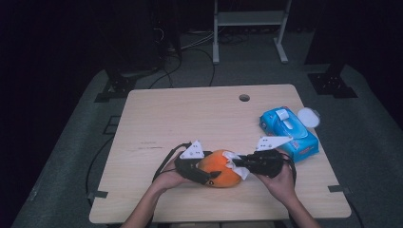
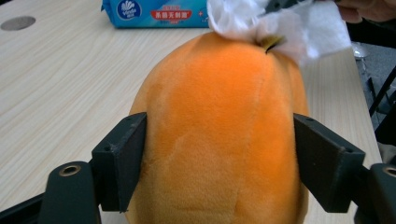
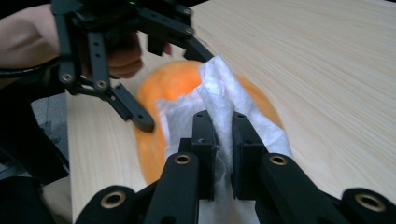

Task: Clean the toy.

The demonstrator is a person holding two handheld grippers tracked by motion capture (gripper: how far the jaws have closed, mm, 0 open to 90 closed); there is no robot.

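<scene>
Dark surroundings frame a pale wooden counter (image 1: 180,114), with a round hole (image 1: 244,98) near its far edge; a white metal stand (image 1: 249,19) rises on the floor beyond. Near the front edge, between the person's two hands, lies an orange plush fruit (image 1: 218,173); the left gripper (image 1: 202,176) clasps it, its jaws pressed against opposite flanks of the plush body, as the left gripper view shows (image 2: 219,135). The right gripper (image 1: 240,164) comes in from the person's right; its jaws are closed on a white tissue (image 3: 222,105), pinched between them in the right gripper view, and the tissue lies against the top of the fruit, beside a short dark stem (image 2: 271,43). A blue pack of wet wipes (image 1: 288,132) rests on the counter toward the right edge, well apart from the fruit; a round white lid-like object (image 1: 308,117) sits just beside the pack, at the counter's right rim. Cables trail from both grippers over the counter.
</scene>
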